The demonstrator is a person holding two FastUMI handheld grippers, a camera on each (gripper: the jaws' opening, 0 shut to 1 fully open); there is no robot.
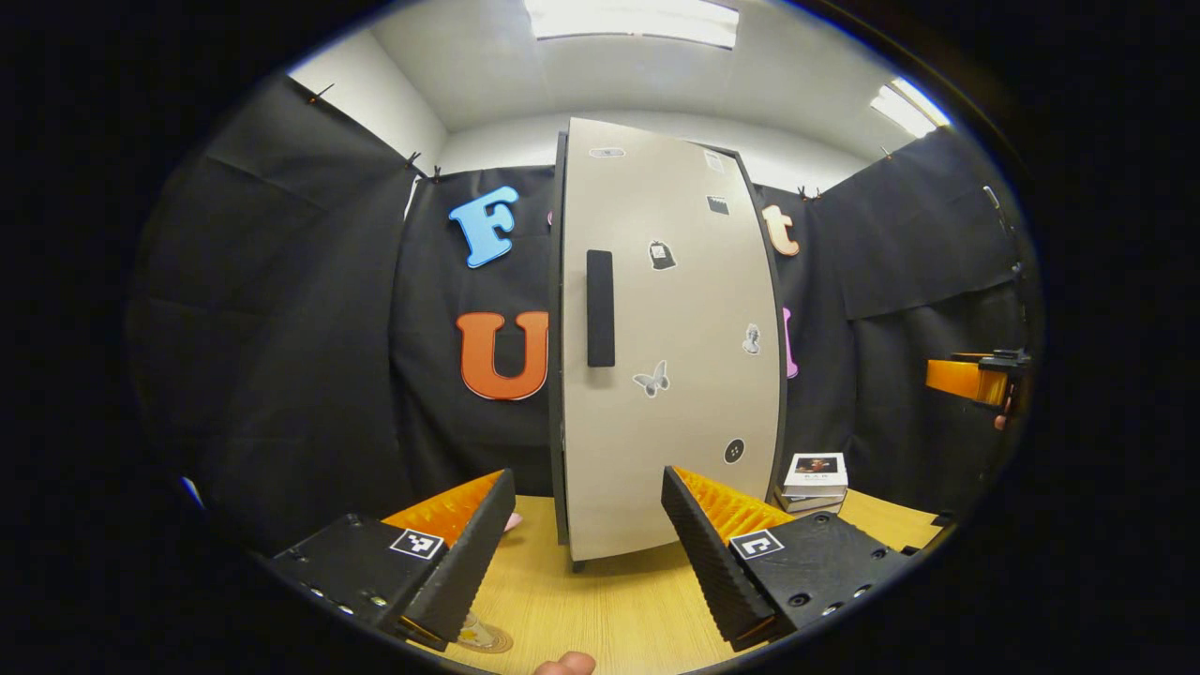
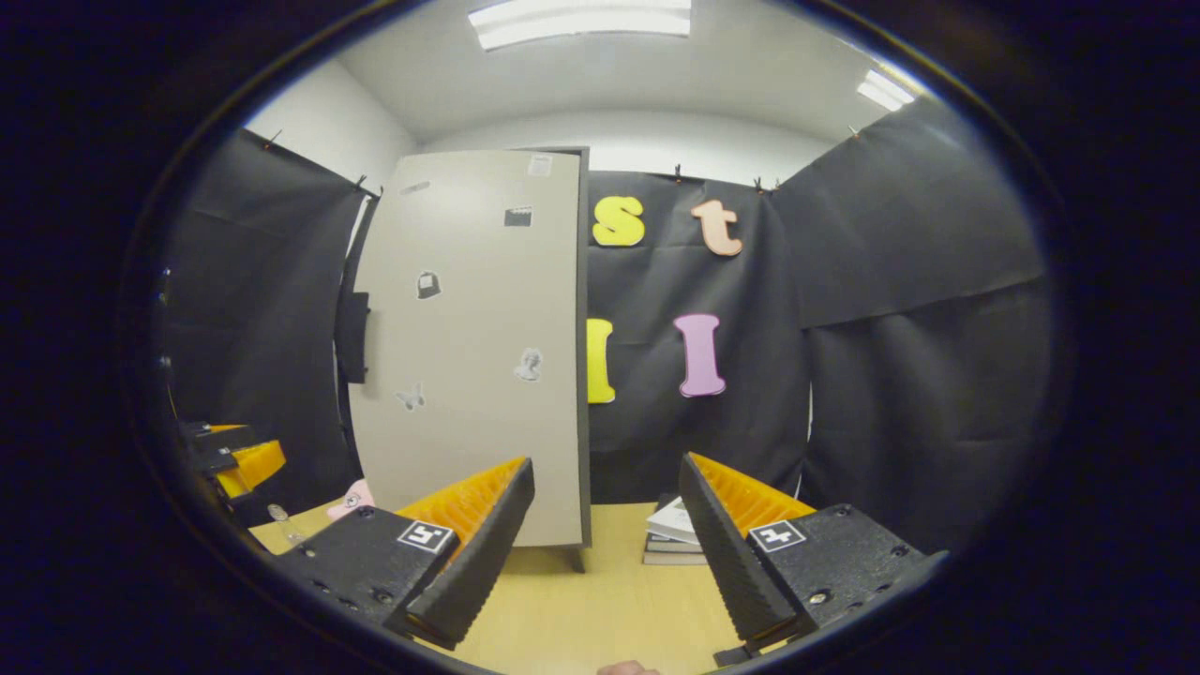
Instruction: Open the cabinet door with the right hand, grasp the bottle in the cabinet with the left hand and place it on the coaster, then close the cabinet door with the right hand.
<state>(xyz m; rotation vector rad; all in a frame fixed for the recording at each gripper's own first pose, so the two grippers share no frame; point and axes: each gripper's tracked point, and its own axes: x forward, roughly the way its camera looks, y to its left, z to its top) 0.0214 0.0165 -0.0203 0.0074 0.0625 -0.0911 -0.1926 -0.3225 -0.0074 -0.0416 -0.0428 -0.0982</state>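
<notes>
The tall cabinet stands on the wooden table with its beige door (image 1: 675,356) shut. The door carries small stickers and a black vertical handle (image 1: 600,307) near its left edge. Whatever is inside is hidden behind the door. My left gripper (image 1: 586,553) is open, a short way in front of the door's lower part and holding nothing. A round coaster (image 1: 483,638) lies on the table just under its left finger. In the right gripper view the cabinet door (image 2: 469,356) is to the left. My right gripper (image 2: 605,553) is open and empty, level with the door's right edge.
A small stack of books (image 1: 814,480) lies right of the cabinet, also seen as books (image 2: 675,534) ahead of the right gripper. A pink item (image 2: 352,497) sits on the table (image 2: 581,600) left of the cabinet. Black cloth walls close in behind and on both sides.
</notes>
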